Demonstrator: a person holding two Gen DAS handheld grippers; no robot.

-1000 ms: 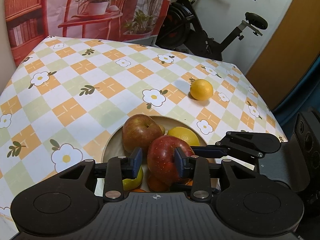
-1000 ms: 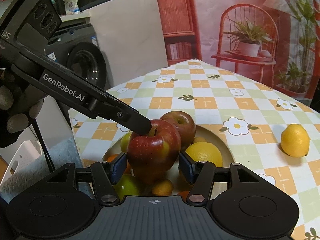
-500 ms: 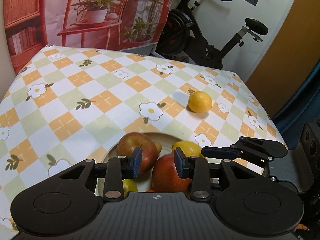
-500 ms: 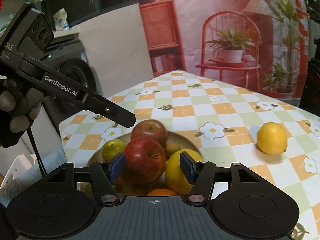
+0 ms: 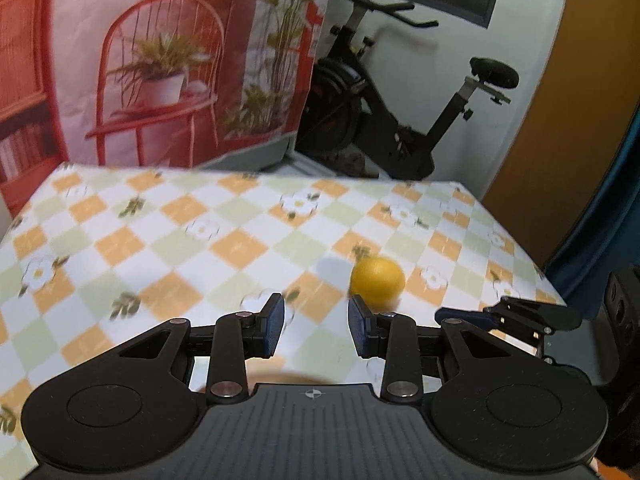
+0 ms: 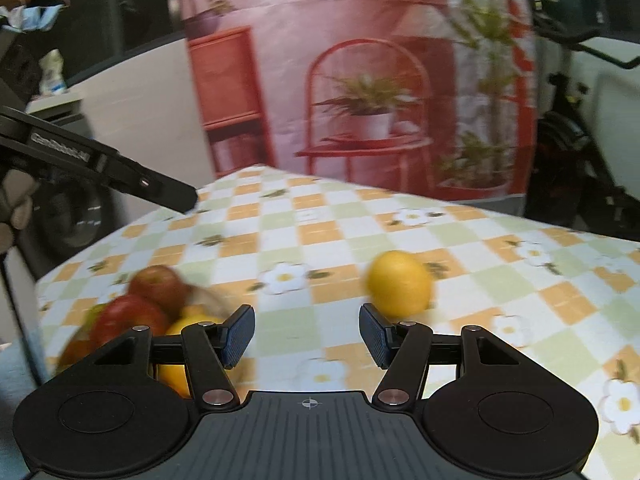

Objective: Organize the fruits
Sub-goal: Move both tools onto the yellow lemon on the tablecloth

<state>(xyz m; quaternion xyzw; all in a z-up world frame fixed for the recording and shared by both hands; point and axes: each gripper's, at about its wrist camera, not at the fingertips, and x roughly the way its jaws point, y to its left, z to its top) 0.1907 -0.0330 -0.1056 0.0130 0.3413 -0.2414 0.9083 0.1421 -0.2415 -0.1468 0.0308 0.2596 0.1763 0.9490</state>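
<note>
Last loose fruit is the lemon (image 6: 399, 283), alone on the checked worktop (image 5: 168, 240), well apart from the bowl of apples (image 6: 132, 312) to its left. Right tongs (image 6: 307, 334) gape empty with the lemon just beyond the right-hand pad; I'd centre it between the pads, come in low and close at its widest girth so it can't roll. Left tongs (image 5: 316, 326) are empty too, pads apart with nothing between; best kept clear beside the bowl, out of the carry path.
</note>
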